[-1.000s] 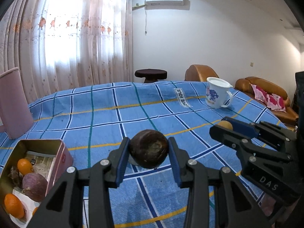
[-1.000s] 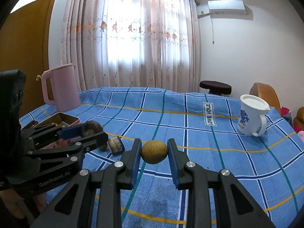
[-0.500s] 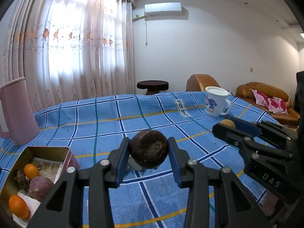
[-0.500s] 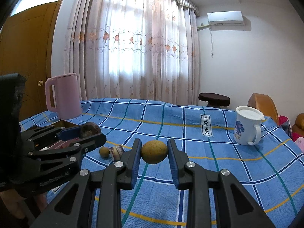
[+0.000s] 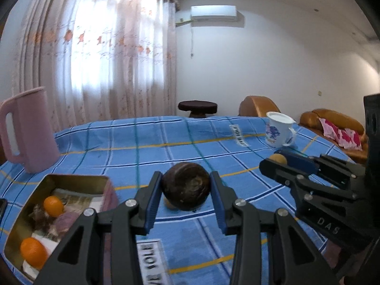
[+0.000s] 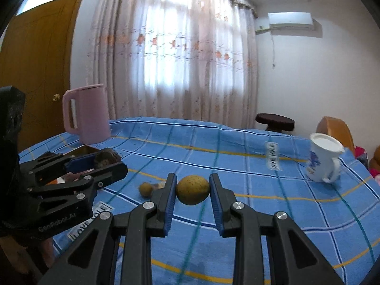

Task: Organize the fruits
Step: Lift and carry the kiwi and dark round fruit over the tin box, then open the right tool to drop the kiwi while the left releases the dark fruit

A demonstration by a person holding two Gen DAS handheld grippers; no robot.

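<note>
My left gripper [image 5: 186, 187] is shut on a dark brown round fruit [image 5: 186, 186] and holds it above the blue checked tablecloth [image 5: 147, 152]. My right gripper [image 6: 192, 190] is shut on a yellow-green fruit [image 6: 192, 190], also held above the cloth. An open gold tin [image 5: 71, 180] at the lower left of the left wrist view holds two oranges [image 5: 53, 205] and a purple fruit [image 5: 65, 219]. A small yellow-brown fruit [image 6: 145, 189] lies on the cloth to the left of the right gripper. Each gripper shows in the other's view.
A pink jug [image 5: 26, 130] stands at the far left of the table. A white mug [image 5: 279, 130] with a blue print stands at the far right. A dark stool [image 5: 197, 108] and brown sofas [image 5: 332, 121] stand beyond the table.
Both grippers have risen and pulled back with their fruits still held. The tin and jug now show more fully in the left wrist view.
</note>
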